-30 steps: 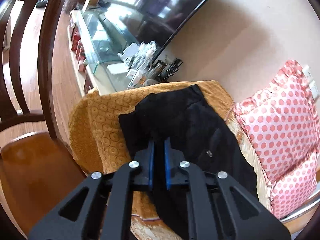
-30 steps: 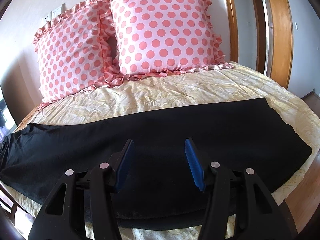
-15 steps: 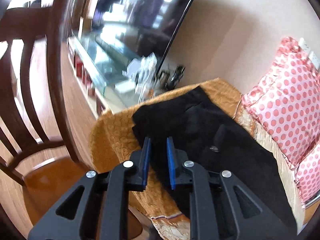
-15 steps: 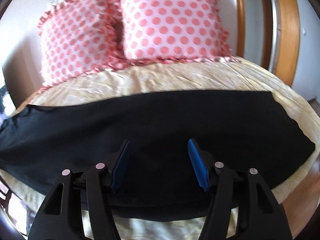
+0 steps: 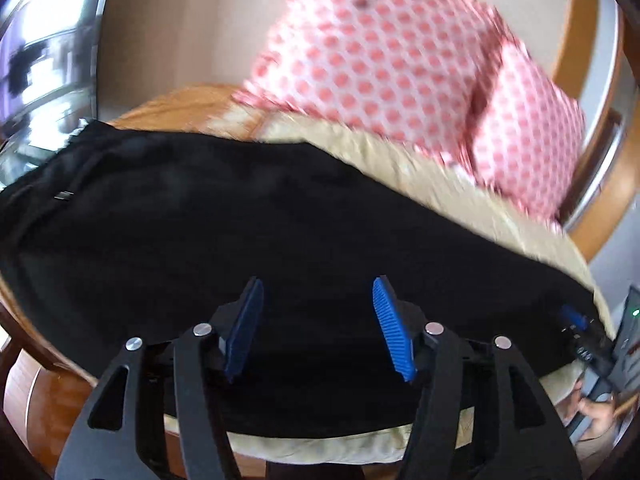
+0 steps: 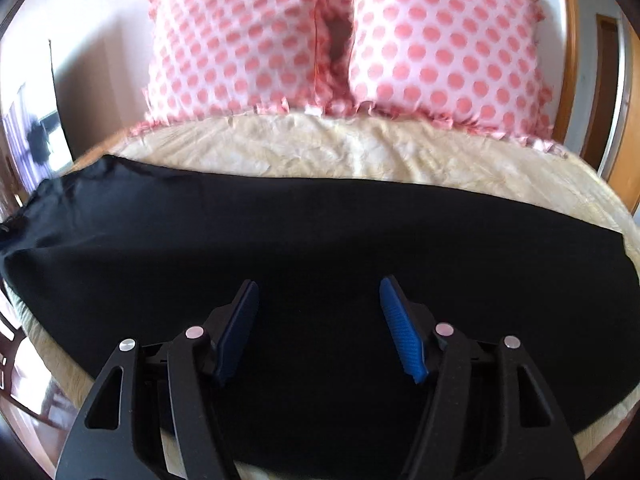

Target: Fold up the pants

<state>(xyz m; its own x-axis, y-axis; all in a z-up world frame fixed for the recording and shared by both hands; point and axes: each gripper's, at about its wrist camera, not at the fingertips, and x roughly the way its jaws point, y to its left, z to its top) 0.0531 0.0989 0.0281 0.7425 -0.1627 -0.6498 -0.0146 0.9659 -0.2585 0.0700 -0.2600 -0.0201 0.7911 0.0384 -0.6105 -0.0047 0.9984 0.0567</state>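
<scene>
Left tool (image 5: 318, 292) has spread above one pants (image 5: 280, 220).

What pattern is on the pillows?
Pink polka dots on white pillows, clearest in the right wrist view.

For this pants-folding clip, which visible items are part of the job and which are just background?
Part of the job:
black pants, spread flat on the bed
left gripper, open
right gripper, open

Background:
two pink polka-dot pillows
cream bedspread
wooden door frame
</scene>
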